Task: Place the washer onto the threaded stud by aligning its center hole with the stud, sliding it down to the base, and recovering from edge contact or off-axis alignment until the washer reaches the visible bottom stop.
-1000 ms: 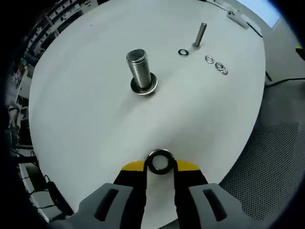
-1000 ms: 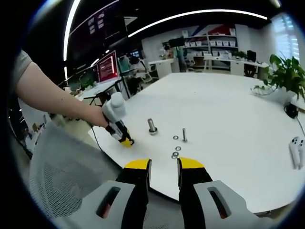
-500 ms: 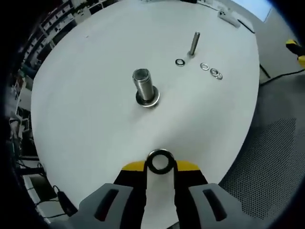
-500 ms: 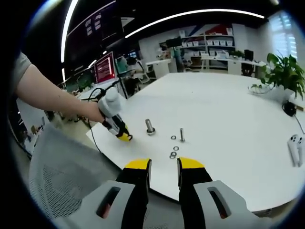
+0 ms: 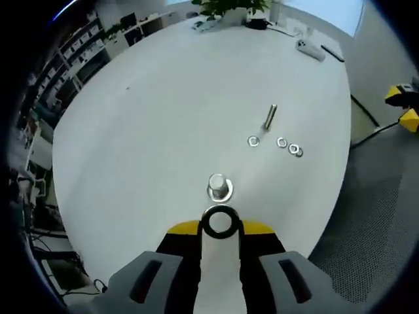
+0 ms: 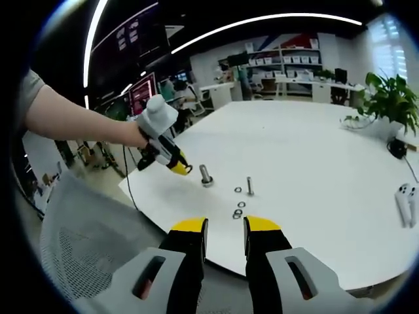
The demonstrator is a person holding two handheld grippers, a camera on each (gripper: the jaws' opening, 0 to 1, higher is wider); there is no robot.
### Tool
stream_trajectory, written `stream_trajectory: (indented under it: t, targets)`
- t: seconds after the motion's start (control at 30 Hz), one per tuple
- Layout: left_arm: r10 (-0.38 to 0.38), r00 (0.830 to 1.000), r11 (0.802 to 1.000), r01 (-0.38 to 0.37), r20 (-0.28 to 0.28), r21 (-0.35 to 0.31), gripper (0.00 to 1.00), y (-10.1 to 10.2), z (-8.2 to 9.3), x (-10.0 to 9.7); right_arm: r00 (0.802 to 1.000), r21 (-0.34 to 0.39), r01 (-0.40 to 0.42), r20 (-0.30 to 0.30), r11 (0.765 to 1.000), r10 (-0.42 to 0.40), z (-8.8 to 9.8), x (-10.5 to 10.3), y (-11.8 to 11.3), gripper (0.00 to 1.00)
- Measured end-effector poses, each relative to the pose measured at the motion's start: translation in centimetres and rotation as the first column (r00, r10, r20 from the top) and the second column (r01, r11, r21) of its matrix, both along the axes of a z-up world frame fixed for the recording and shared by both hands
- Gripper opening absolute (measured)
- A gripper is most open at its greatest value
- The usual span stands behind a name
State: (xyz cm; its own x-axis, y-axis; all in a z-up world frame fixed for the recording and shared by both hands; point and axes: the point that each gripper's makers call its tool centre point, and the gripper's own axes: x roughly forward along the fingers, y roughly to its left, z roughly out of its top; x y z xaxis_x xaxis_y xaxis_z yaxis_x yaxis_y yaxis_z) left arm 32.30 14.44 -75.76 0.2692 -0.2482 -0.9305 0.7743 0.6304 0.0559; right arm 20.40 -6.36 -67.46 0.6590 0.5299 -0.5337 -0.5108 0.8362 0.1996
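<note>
My left gripper [image 5: 220,224] is shut on a steel washer [image 5: 220,222], gripped by its edges between the yellow tips. The large threaded stud [image 5: 219,186] stands just beyond the washer, seen almost end-on from above, with a ring at its base. In the right gripper view, a hand holds the left gripper [image 6: 181,167] tilted in the air, up and left of the stud [image 6: 206,174]. My right gripper [image 6: 226,226] hangs off the table's near edge, open by a narrow gap with nothing in it.
A thin bolt [image 5: 270,118] stands right of the stud, with small loose washers [image 5: 282,142] around its foot. The round white table [image 5: 163,98] carries a plant [image 6: 393,98] and a white controller [image 6: 407,206] at the far side. A mesh chair [image 6: 85,229] sits below the edge.
My left gripper has risen and swung over toward the stud with the washer, so the stud now appears end-on and close to the washer. The right gripper has stayed put.
</note>
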Motion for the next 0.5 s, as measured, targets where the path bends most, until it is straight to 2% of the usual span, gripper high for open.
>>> stream_trajectory:
  t: [0.2, 0.5]
  targets:
    - [-0.039, 0.999, 0.999, 0.039, 0.014, 0.000, 0.19, -1.5, 0.5, 1.0, 1.000, 0.002, 0.000, 0.003, 1.000, 0.000, 0.1, 0.0, 0.0, 0.25]
    - [-0.071, 0.997, 0.997, 0.070, 0.009, 0.018, 0.19, -2.4, -0.3, 2.3, 1.000, 0.000, 0.003, 0.004, 1.000, -0.003, 0.1, 0.1, -0.1, 0.25]
